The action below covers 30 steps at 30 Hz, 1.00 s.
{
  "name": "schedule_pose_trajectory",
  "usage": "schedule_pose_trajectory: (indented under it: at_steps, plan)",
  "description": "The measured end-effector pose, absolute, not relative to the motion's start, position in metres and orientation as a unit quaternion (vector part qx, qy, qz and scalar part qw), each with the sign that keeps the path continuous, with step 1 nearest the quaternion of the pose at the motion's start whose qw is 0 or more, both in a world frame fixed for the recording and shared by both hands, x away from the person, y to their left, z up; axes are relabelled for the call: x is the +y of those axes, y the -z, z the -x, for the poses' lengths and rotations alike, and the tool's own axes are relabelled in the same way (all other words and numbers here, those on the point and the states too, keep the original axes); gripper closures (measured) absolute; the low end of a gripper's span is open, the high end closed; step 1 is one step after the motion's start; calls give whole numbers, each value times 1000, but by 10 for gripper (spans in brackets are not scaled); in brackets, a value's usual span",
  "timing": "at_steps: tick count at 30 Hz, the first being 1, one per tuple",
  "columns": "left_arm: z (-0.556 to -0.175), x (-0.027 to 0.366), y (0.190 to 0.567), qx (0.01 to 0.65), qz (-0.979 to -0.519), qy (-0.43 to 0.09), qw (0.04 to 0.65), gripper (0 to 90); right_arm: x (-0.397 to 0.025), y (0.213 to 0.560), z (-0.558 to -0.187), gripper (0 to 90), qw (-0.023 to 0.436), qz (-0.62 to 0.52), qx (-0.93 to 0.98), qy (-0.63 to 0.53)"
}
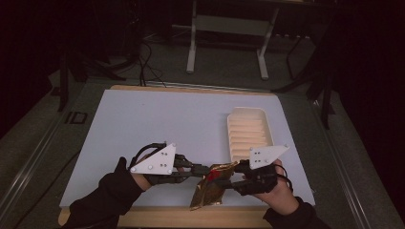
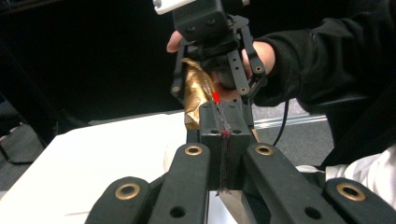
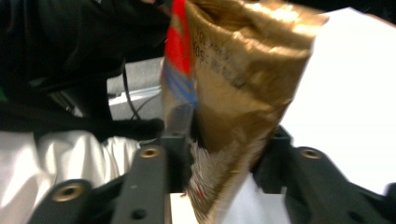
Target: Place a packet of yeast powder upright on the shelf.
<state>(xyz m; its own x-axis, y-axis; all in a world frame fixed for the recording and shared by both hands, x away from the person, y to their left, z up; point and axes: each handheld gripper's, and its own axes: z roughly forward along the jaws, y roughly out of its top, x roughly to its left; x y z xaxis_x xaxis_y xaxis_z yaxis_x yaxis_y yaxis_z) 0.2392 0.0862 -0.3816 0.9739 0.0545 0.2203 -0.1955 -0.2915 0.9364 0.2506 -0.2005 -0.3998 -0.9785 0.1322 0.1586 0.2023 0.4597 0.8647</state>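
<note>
White tabletop (image 1: 143, 129), dim room, grey floor (image 1: 224, 67). Left gripper (image 1: 203, 171), right gripper (image 1: 228, 177): jaws clamped on gold pouch (image 1: 210, 188). Ribbed tray (image 1: 248, 133) nearby.

The room was dim and its edges fell to black; light from above brightened only the white table (image 1: 143, 124). The gold bag (image 3: 233, 93) was blurred and caught mild glare.

Both tongs meet near the table's front edge, left tongs (image 1: 203, 170) and right tongs (image 1: 229, 175) clamped, tips facing.
</note>
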Motion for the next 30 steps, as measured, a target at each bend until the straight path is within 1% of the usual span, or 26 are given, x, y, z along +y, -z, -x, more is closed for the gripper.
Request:
schedule_pose_trajectory:
  at_steps: [1, 3, 8, 12, 16, 17, 21, 26, 30]
  plan:
    - [-240, 87, 382, -40, -797, -103, 594, 900, -200, 400, -251, 686, 39, 94, -855, 508]
    - [-241, 88, 383, -36, -797, -102, 595, 900, -200, 401, -252, 706, 50, 94, -855, 507]
    - [-241, 90, 380, -35, -794, -109, 597, 888, -200, 399, -254, 722, 59, 94, -853, 510]
    - [-243, 93, 379, -24, -788, -116, 604, 843, -200, 397, -256, 726, 58, 95, -852, 512]
    - [-243, 96, 379, -7, -786, -123, 606, 727, -202, 396, -258, 727, 56, 98, -854, 508]
    - [-243, 97, 379, -6, -787, -134, 603, 688, -203, 395, -259, 728, 55, 98, -854, 508]
    - [-243, 99, 378, 8, -789, -138, 599, 549, -206, 393, -261, 728, 51, 99, -849, 516]
    - [-247, 107, 382, 51, -788, -117, 603, 448, -214, 381, -262, 728, 21, 95, -848, 521]
    - [-248, 111, 390, 79, -782, -102, 610, 416, -220, 372, -267, 729, 4, 95, -845, 526]
